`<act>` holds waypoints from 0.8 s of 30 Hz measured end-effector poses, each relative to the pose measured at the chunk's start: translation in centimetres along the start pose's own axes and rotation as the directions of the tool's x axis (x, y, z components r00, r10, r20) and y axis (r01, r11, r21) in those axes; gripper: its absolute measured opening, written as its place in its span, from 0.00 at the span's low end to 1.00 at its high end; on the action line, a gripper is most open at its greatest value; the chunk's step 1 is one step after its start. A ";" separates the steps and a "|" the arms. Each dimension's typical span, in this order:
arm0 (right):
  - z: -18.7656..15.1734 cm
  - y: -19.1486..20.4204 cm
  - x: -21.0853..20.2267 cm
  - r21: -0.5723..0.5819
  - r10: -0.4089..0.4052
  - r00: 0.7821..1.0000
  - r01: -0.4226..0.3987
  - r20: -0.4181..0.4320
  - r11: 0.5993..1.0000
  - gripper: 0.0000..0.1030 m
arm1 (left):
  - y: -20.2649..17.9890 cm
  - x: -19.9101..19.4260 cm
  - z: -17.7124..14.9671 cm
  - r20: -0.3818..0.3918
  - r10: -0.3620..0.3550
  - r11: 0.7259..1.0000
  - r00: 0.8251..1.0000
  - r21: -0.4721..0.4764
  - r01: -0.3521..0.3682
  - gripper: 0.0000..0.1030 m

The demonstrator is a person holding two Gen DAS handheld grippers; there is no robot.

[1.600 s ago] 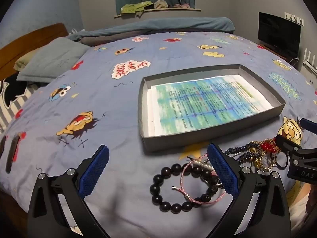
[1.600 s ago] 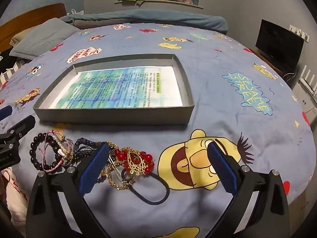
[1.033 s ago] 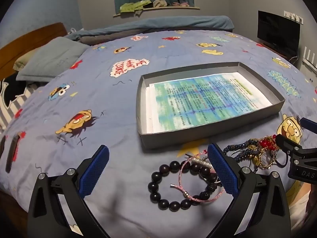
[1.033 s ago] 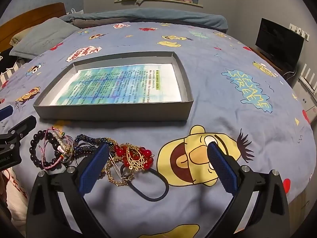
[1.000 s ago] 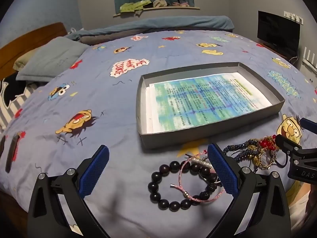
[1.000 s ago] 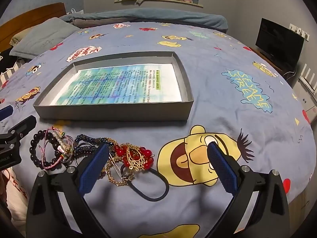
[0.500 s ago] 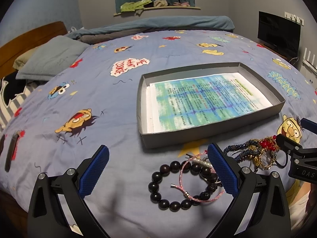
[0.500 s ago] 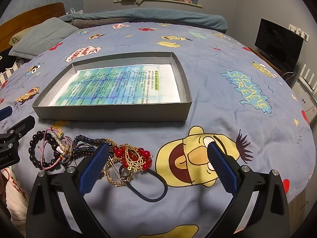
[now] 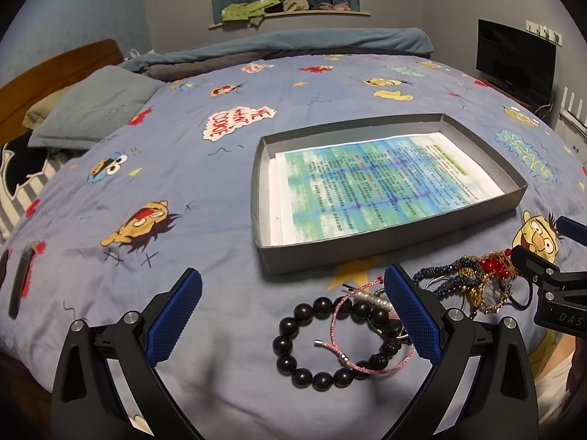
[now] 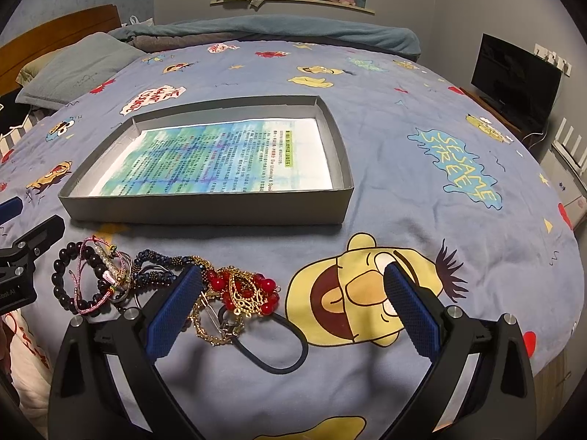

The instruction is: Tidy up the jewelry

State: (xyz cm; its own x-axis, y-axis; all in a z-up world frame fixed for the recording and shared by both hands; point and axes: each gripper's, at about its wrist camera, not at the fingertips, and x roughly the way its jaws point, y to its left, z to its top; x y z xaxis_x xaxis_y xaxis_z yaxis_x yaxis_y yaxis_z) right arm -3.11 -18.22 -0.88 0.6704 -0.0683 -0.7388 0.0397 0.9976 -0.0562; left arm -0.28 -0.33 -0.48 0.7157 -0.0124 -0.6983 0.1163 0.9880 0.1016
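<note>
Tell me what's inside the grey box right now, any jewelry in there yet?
No jewelry. The grey box holds only a printed sheet with blue-green wash lying flat on its floor. Whatever lies beneath the sheet is covered. The bracelets and necklaces are outside, on the bedspread.

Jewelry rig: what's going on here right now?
A person holds both grippers open above a bed; nothing is gripped. The left gripper hovers over a dark bead bracelet tangled with a pink cord bracelet. The right gripper hovers by a red-and-gold piece and a dark elastic loop. The grey tray holds only a printed sheet.
</note>
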 end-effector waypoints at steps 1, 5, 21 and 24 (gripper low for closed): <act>0.0 0.0 0.0 0.001 0.000 1.000 0.000 0.000 1.000 0.95 | 0.0 0.0 0.0 -0.002 -0.001 1.000 1.000 -0.001 0.001 0.96; -0.1 0.0 0.1 -0.003 0.001 1.000 -0.001 -0.003 1.000 0.95 | -0.1 0.1 0.0 -0.006 -0.001 1.000 1.000 0.000 0.001 0.96; 0.0 0.1 0.0 -0.003 0.000 1.000 0.000 -0.003 1.000 0.95 | 0.2 0.1 0.0 -0.008 -0.005 1.000 1.000 -0.009 0.005 0.96; 0.0 0.1 0.1 -0.004 -0.002 1.000 0.002 -0.003 1.000 0.95 | 0.2 0.2 0.0 -0.008 -0.005 1.000 1.000 -0.008 0.005 0.96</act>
State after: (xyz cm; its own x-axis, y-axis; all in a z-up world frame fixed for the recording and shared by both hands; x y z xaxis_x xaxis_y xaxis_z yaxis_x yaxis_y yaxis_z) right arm -3.08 -18.10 -0.94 0.6679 -0.0704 -0.7409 0.0380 0.9974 -0.0605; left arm -0.13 -0.18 -0.57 0.7094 -0.0165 -0.7046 0.1146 0.9891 0.0922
